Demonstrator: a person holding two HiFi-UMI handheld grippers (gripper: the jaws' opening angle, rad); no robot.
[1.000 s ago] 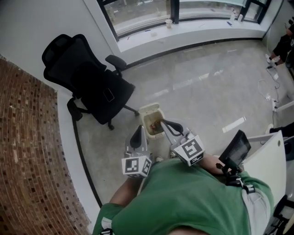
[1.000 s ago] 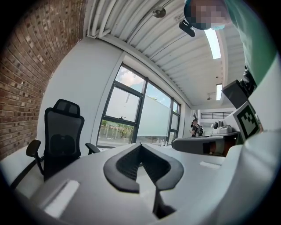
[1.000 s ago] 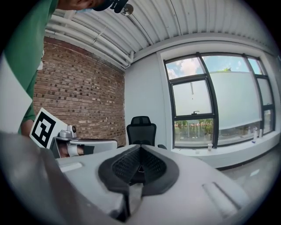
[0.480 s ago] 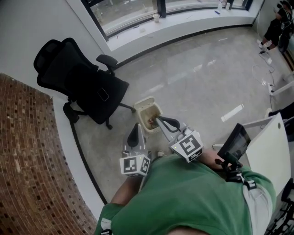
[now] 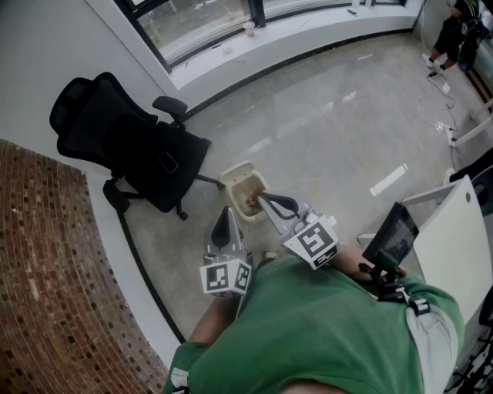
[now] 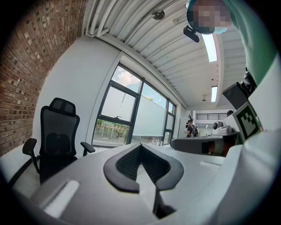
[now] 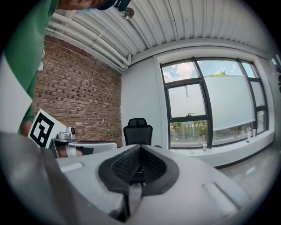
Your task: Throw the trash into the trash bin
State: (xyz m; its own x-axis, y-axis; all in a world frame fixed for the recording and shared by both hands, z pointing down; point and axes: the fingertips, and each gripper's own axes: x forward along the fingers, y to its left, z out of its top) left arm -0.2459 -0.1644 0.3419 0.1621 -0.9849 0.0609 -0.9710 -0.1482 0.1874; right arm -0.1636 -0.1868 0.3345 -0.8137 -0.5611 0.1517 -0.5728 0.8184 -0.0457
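A small beige trash bin (image 5: 233, 174) stands open on the grey floor, with brownish trash (image 5: 250, 204) lying inside it. In the head view the tip of my right gripper (image 5: 263, 200) hangs over the bin's near rim, jaws shut and empty. Just left of the bin and nearer to me, my left gripper (image 5: 226, 222) is also shut with nothing in it. Each gripper view shows its own black pads pressed together: the left gripper (image 6: 140, 149) and the right gripper (image 7: 139, 151). Neither of those views shows the bin.
A black office chair (image 5: 131, 150) stands left of the bin against the white wall, beside a brick wall (image 5: 54, 292). At the right are a white desk (image 5: 454, 246) and a dark screen (image 5: 393, 237). A window sill (image 5: 308, 23) runs along the far side, and a person (image 5: 453, 29) stands there.
Both grippers have kept their places and stayed shut. The head view has drifted, so the chair and bin sit a little higher and further left in it.
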